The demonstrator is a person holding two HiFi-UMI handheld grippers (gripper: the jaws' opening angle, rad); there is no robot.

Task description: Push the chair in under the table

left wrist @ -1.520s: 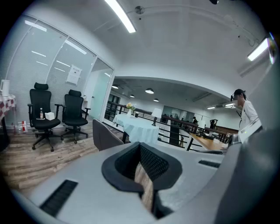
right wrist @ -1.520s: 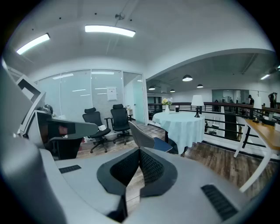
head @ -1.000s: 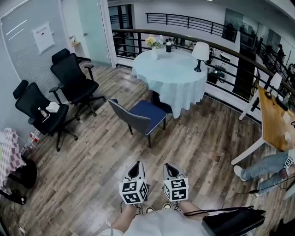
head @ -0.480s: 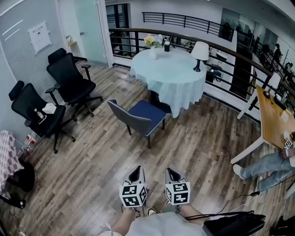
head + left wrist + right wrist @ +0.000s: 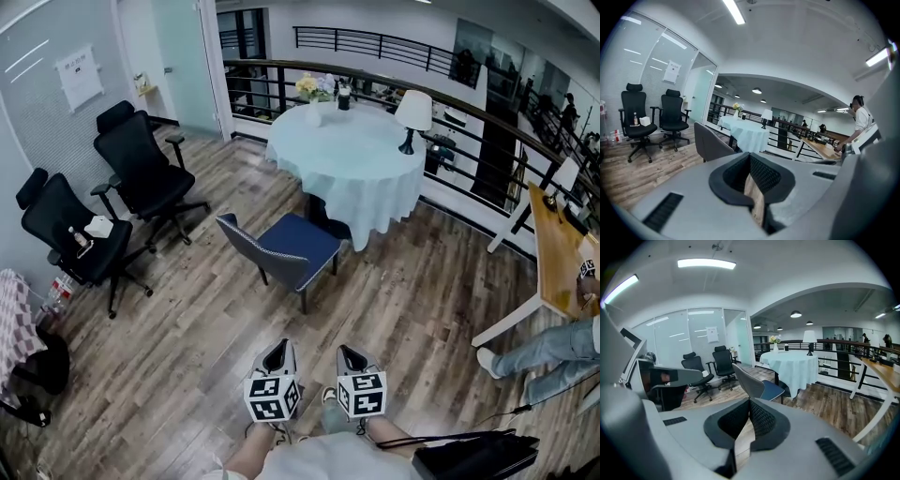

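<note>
- Both tools hang low at 6 o'clock in the head view. The left gripper is clenched on nothing, and the right gripper is pinched tight too, with only bare floor past its tips.
- The chair stands dead ahead at 12 o'clock, well apart from both grippers. It is pulled out from the round table, which sits just beyond it toward 1 o'clock.
- The blue seat faces the hanging tablecloth and the grey back faces this way, so it has not been pushed in yet.
- Handling, as a judgement: it has a stiff frame with four plain legs, no castors, and looks light enough to shove. It should slide on the wood floor, though the legs may catch on plank seams.
- The best contact is the grey backrest, with closed tips pressed flat against it. Push below the top edge, since pushing too high could tip it.
- The cloth is soft and will give way. The lamp and flowers on top could wobble if the chair hits the table's base.
- Only the head view shows the layout, with the chair angled to the table and the office chairs off at 10 o'clock.
- The left gripper view shows the backrest shell from low level.
- The right gripper view catches the chair more side-on, with the blue seat and a front leg showing.
</note>
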